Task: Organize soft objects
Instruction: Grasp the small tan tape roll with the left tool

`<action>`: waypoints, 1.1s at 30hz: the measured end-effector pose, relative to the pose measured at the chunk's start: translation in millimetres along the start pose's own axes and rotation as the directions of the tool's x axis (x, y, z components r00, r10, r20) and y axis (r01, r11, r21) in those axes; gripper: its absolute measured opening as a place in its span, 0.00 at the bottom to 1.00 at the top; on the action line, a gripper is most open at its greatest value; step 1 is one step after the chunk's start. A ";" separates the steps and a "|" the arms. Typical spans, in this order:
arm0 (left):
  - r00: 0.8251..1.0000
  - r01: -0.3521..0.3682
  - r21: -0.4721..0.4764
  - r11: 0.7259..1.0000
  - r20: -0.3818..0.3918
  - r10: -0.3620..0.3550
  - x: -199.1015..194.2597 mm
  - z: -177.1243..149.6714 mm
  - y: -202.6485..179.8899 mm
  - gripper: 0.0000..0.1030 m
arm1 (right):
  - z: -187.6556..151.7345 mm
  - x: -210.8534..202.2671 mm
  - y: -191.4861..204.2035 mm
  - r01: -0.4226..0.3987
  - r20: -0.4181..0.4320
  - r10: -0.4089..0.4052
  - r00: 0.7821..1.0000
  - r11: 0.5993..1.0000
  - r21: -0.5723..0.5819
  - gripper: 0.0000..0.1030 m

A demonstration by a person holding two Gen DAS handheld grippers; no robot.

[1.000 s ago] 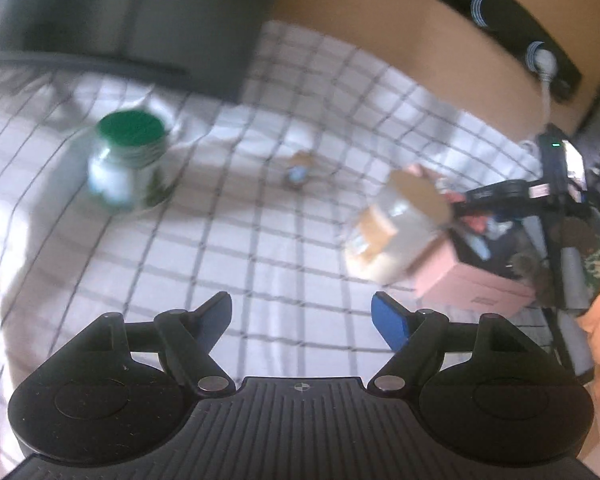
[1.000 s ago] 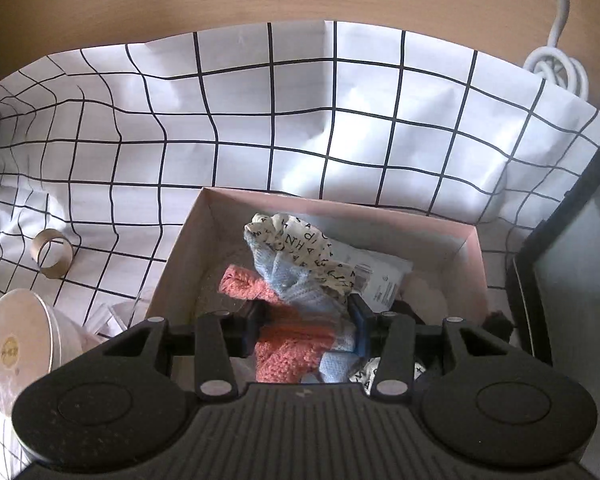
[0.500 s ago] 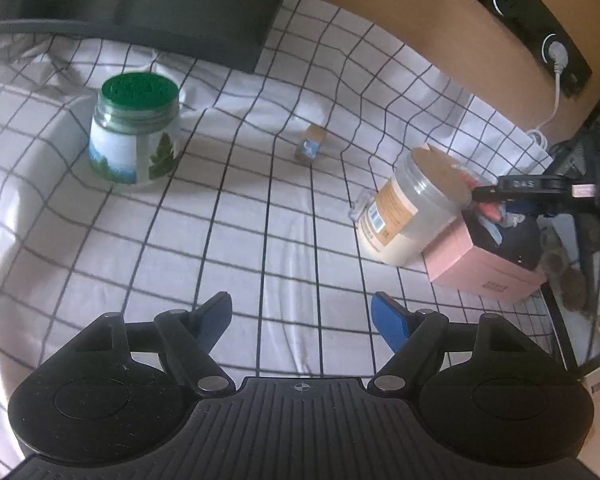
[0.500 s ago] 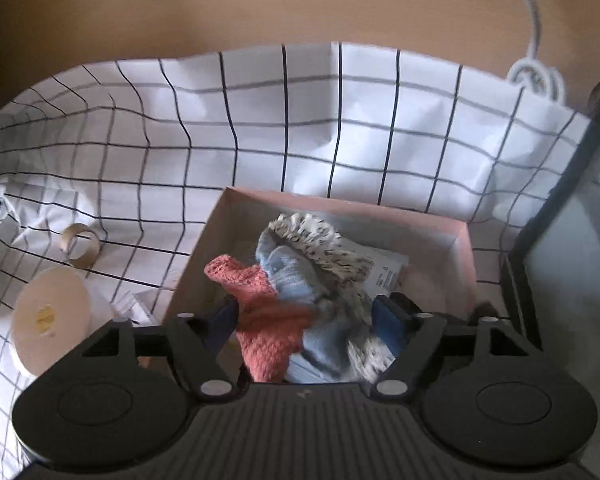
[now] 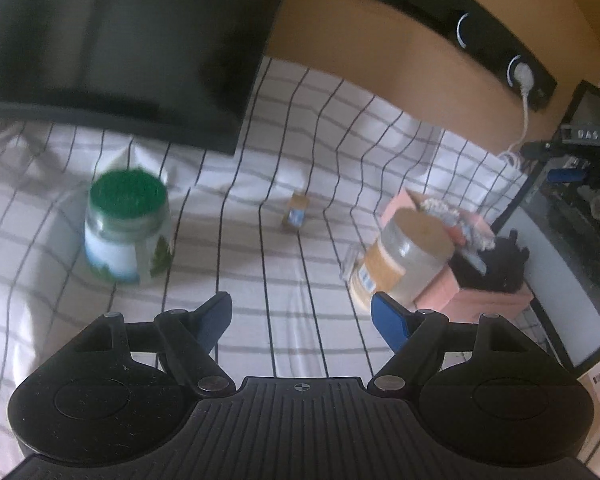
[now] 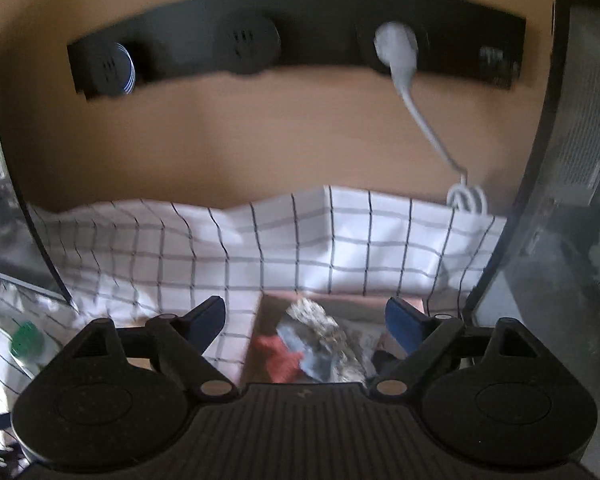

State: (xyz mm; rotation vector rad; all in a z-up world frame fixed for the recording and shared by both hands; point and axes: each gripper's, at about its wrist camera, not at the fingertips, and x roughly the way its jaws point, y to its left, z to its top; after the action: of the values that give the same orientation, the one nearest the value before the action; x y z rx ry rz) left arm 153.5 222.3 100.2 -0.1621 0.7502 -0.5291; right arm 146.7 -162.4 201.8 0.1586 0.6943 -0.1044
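A pink box (image 6: pixel 332 302) sits on the checked cloth and holds soft items: a coral knit piece (image 6: pixel 278 356), a blue and speckled cloth (image 6: pixel 324 340) and something black. My right gripper (image 6: pixel 305 316) is open and empty, raised above and behind the box. In the left wrist view the pink box (image 5: pixel 480 296) stands at the right with the speckled cloth (image 5: pixel 440 206) sticking out of it and a black soft item (image 5: pixel 496 264) inside. My left gripper (image 5: pixel 301 312) is open and empty over the cloth.
A green-lidded jar (image 5: pixel 126 228) stands at left, a tan-lidded jar (image 5: pixel 400 260) leans against the box, a small cardboard roll (image 5: pixel 296 214) lies mid-cloth. A black monitor (image 5: pixel 120 40) is behind. A power strip (image 6: pixel 300 52) with a white plug (image 6: pixel 396 52) is on the wall.
My right gripper let go of the soft items, opened wide and lifted back from the box. My left gripper pulled back and swung slightly; it stays open.
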 end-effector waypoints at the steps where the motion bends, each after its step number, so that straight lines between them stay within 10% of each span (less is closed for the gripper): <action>1: 1.000 0.010 0.003 1.000 0.010 -0.010 0.9 5.0 1.0 0.79 | 5.5 -5.1 6.0 -0.009 0.004 0.009 1.000 1.000 0.010 0.85; 9: 1.000 0.025 0.022 0.999 0.011 -0.025 37.8 42.2 -3.5 0.79 | 37.7 -18.1 58.0 -0.089 -0.040 0.088 0.995 0.996 -0.012 0.85; 13: 1.000 0.006 0.003 1.000 -0.014 -0.006 73.2 56.7 -10.1 0.53 | 54.5 -8.3 69.6 -0.129 -0.056 0.127 0.990 0.990 -0.053 0.85; 27: 0.977 -0.145 0.159 0.977 -0.134 0.167 208.2 75.5 -25.1 0.51 | 45.9 74.0 21.2 -0.246 -0.128 0.237 0.963 0.968 -0.058 0.85; 33: 0.968 -0.155 0.191 0.969 -0.168 0.187 214.8 66.1 -29.1 0.24 | 30.8 112.2 3.7 -0.274 -0.210 0.272 0.939 0.961 0.018 0.85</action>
State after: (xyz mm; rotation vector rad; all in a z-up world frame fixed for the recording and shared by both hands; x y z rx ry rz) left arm 317.9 84.4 27.4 0.1185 0.8851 -0.4461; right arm 252.2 -169.1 153.3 0.2565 0.8780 0.1862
